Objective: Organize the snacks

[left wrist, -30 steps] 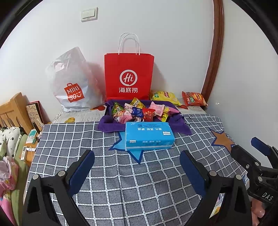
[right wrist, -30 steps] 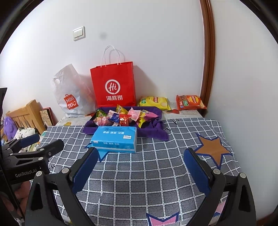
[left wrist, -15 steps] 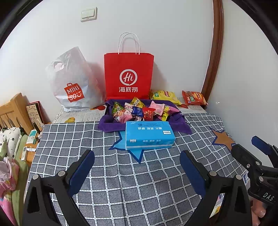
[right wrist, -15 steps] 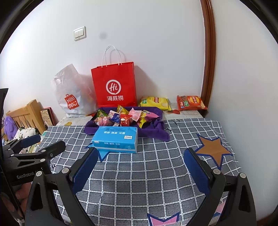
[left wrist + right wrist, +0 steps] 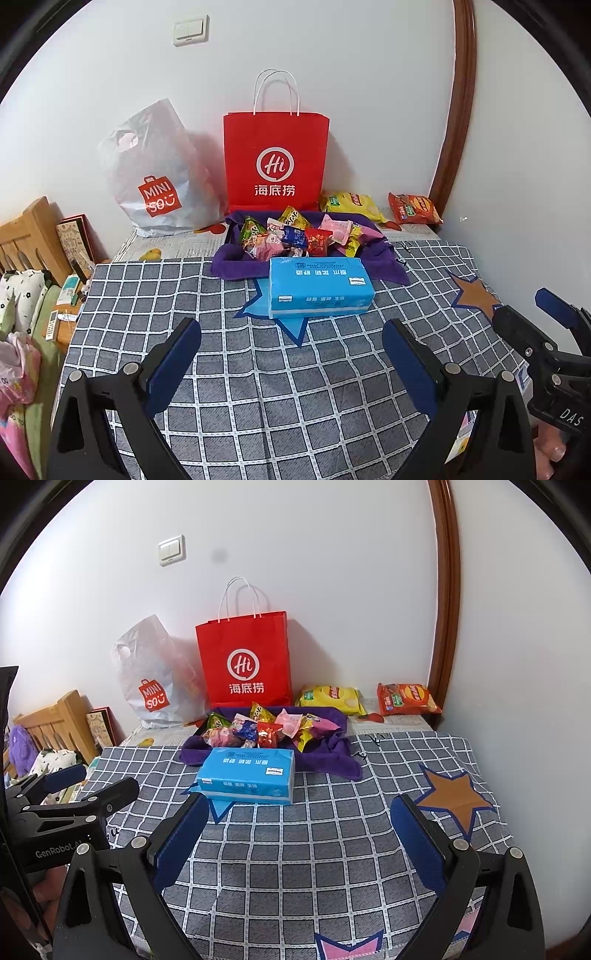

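Left wrist view: both tongs, left (image 5: 291, 354) and right (image 5: 299, 836), spread wide, empty. Snack packets (image 5: 295, 236) on purple cloth (image 5: 384, 258): light, crinkly, slippery; pinch sealed edges.

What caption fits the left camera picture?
Open left gripper faces a blue tissue pack and snacks on purple cloth.

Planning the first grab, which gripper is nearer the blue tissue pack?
Left, slightly. The left gripper faces the blue tissue pack head-on; the right gripper sits off to its right. Both are open, short of it.
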{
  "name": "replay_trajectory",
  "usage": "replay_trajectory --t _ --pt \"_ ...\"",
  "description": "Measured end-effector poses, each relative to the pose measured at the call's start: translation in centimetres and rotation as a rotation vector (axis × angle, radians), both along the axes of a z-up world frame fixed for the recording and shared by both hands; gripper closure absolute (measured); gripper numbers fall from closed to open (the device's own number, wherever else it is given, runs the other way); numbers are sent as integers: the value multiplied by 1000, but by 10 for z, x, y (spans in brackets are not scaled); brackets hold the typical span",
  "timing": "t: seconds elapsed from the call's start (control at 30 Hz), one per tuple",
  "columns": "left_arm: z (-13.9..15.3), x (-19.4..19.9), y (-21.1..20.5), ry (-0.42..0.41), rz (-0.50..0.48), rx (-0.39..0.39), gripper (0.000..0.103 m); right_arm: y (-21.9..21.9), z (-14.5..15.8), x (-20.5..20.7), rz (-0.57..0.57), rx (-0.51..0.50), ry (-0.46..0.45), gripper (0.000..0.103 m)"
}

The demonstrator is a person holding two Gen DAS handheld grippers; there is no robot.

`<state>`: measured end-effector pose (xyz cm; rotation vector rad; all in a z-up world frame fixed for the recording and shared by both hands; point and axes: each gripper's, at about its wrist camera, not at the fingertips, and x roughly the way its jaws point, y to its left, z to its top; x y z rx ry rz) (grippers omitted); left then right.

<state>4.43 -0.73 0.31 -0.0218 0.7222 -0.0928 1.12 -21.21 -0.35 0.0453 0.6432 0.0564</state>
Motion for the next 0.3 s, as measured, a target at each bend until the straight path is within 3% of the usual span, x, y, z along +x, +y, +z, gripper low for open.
replay_trajectory --t 0.3 --pt "-3 7 1 7 9 -1 4 3 0 4 17 -4 -6 5"
